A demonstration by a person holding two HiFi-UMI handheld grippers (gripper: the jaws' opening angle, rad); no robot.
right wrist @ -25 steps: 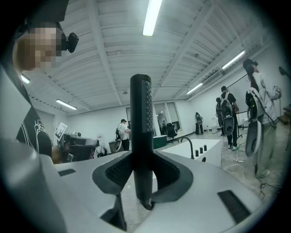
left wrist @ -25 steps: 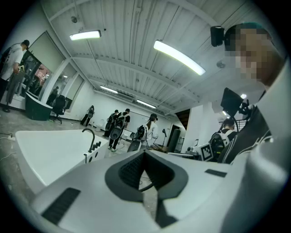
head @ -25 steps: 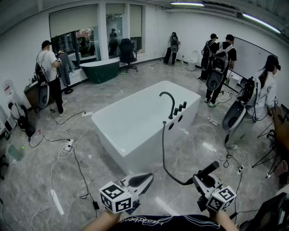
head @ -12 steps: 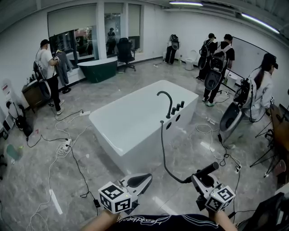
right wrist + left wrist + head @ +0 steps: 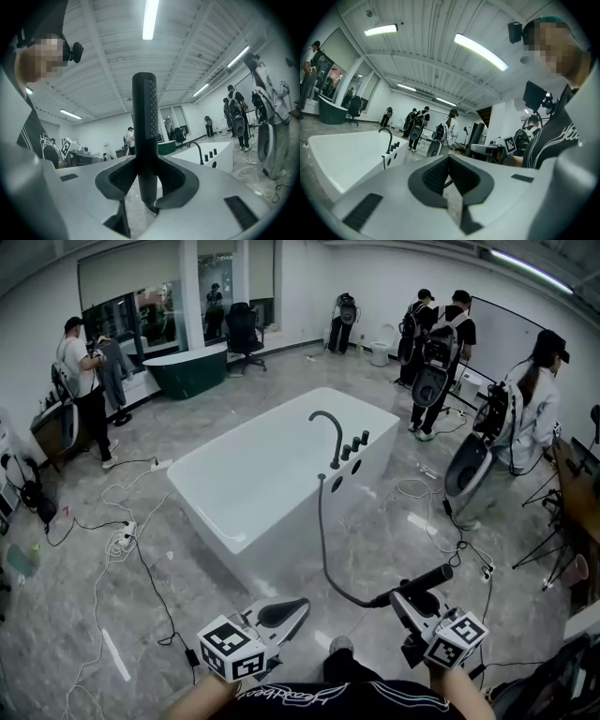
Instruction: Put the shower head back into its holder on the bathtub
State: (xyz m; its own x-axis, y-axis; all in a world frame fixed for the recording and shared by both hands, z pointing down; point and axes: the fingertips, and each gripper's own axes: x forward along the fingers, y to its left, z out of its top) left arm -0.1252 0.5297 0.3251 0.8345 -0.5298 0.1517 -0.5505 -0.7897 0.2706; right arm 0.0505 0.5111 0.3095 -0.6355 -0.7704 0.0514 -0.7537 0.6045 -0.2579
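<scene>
Right gripper view shows my right claw [image 5: 146, 185] clamped on the slim black cylindrical shower head [image 5: 144, 117]; my left claw [image 5: 449, 178] is pressed together, empty.

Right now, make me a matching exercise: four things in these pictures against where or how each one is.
1. shower head
2. left gripper
3. white bathtub
4. green bathtub

A. by the far windows
B. shut, nothing in it
C. in the jaws of the right gripper
D. mid-floor, black tap on its rim

Pairs: 1-C, 2-B, 3-D, 4-A.
</scene>
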